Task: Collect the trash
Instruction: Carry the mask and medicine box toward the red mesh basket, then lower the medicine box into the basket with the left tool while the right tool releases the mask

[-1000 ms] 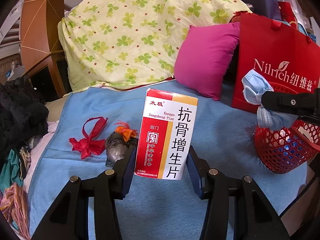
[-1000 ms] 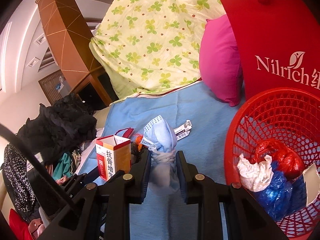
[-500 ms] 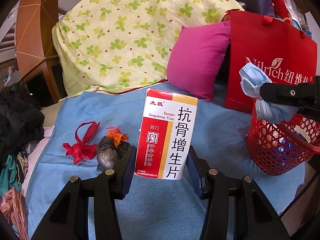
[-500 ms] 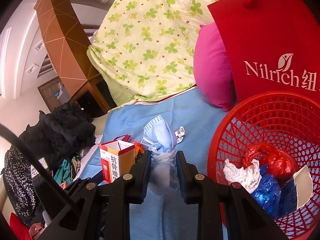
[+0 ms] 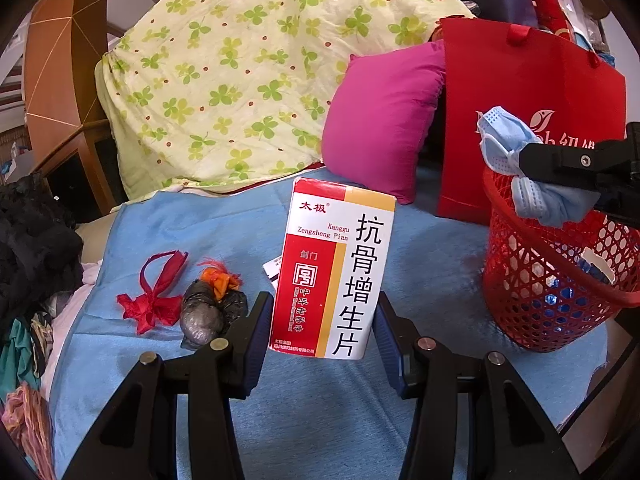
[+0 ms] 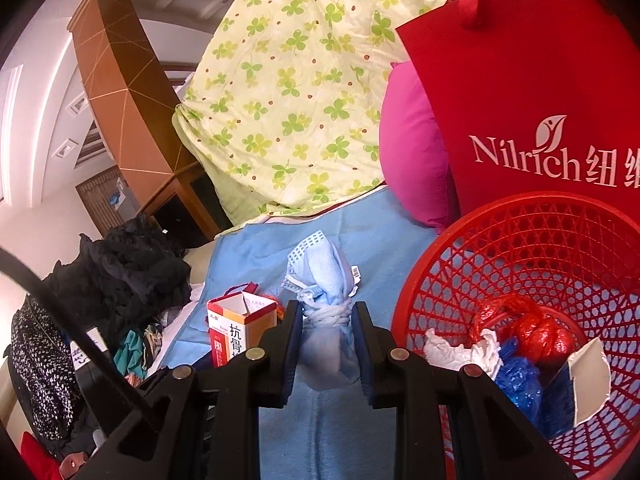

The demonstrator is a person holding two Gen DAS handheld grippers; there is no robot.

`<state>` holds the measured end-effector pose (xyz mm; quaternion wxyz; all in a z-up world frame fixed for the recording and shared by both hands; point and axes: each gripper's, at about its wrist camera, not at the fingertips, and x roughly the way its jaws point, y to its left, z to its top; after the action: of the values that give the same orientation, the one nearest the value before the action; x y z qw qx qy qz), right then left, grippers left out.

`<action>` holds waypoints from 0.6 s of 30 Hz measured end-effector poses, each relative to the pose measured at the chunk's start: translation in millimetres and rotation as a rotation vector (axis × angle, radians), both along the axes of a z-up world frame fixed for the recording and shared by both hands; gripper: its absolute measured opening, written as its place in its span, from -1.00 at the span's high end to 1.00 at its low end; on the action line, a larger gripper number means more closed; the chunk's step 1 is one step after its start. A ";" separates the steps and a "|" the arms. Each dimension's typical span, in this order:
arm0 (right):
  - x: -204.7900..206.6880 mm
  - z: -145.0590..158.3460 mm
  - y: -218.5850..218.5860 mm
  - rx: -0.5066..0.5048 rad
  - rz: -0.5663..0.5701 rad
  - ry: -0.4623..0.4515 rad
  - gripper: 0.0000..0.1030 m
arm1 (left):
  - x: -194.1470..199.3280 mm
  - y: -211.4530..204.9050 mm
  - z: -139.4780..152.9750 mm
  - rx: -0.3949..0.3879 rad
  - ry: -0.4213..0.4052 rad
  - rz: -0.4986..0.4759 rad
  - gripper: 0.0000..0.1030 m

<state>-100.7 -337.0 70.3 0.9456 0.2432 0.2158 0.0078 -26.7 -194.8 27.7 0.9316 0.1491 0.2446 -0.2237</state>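
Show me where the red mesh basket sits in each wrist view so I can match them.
Left wrist: red mesh basket at the right edge, on the blue sheet, partly behind the right gripper holding the face mask.
Right wrist: basket fills the lower right, trash inside.
Shared landmark: the red Nilrich bag right behind it.

Bright, even daylight fills both views, with soft, faint shadows. Focus is sharp at the centre. Fisheye bending curves the wooden headboard point(image 6: 120, 92) at ten o'clock, and black vignetting rings every corner. No glare or motion blur.
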 end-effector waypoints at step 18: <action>-11.9 1.4 -24.5 0.013 -0.046 -0.012 0.47 | -9.8 -12.2 1.5 -0.022 -0.028 -0.054 0.01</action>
<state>-112.6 -361.5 71.8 0.9453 0.2540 0.2044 -0.0110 -36.5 -207.1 29.2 0.9302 0.1484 0.2251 -0.2492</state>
